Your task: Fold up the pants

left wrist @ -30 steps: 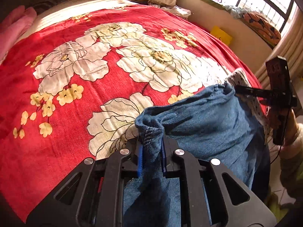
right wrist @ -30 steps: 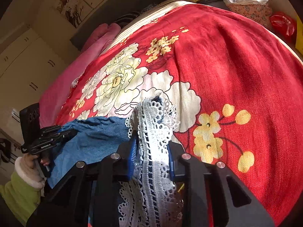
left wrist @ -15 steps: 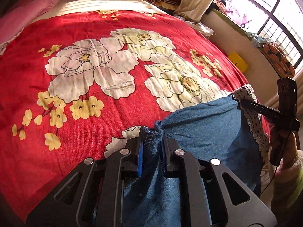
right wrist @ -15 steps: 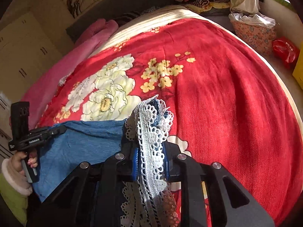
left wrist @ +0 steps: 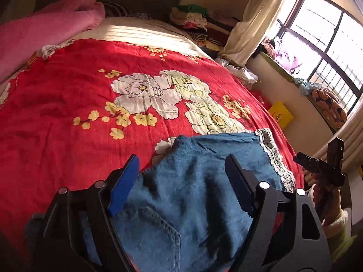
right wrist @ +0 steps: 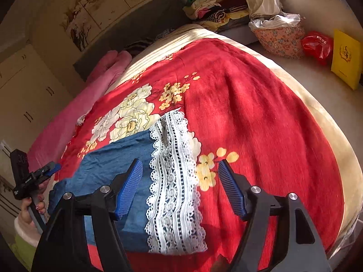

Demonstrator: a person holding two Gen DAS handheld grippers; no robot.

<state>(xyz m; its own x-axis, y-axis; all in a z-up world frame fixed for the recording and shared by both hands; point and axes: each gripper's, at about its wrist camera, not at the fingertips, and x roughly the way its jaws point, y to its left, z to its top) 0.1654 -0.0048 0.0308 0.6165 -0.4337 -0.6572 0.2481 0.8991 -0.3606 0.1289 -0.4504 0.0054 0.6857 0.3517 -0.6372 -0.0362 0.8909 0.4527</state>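
The blue denim pants [left wrist: 195,176] lie on the red floral bedspread [left wrist: 68,104] at its near edge, with a white lace hem [left wrist: 274,156] on the right side. My left gripper [left wrist: 181,176] is open and empty just above the denim's left part. My right gripper [right wrist: 180,176] is open and empty, its jaws standing either side of the lace hem [right wrist: 172,174] without touching it. The pants also show in the right wrist view [right wrist: 113,158]. Each gripper shows in the other's view, the right one [left wrist: 317,165] and the left one [right wrist: 48,170].
A pink blanket [left wrist: 43,38] lies along the bed's far left. Stacked clothes [left wrist: 192,22] sit beyond the head end. A floral basket [right wrist: 281,38], a red bag [right wrist: 317,47] and a yellow box [right wrist: 346,59] stand on the floor right of the bed. A window [left wrist: 324,34] is at far right.
Both grippers have opened and let go of the pants, which now lie flat on the bedspread. Both have pulled back and up from the cloth.
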